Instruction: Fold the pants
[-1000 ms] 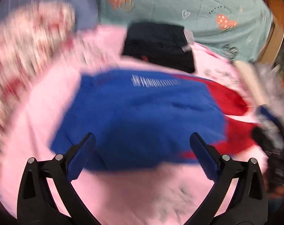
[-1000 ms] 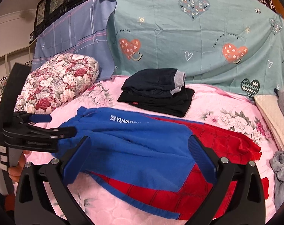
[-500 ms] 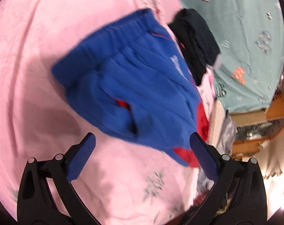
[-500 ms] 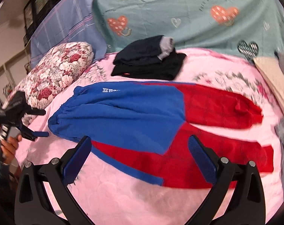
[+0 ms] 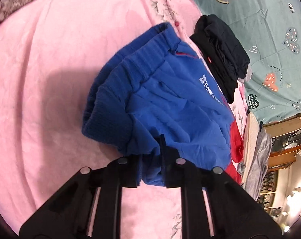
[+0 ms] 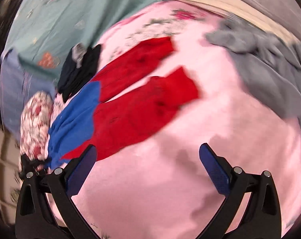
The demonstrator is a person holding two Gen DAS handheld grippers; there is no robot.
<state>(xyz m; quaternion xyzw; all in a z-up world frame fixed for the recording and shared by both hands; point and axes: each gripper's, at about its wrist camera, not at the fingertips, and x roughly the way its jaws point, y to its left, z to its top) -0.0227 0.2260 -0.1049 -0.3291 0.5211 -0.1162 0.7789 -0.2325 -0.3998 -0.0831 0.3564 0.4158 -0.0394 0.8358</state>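
The pants (image 5: 170,107) are showing soft, matt fleecy cloth, blue with a ribbed elastic waistband, the red legs (image 6: 142,103) looking equally matt. The pink bedspread (image 5: 51,79) is showing a quilted, faintly embossed fabric. The left tool (image 5: 150,159) is looking like matt black plastic with dull metal rivets, the right tool (image 6: 146,167) wearing textured blue pads.
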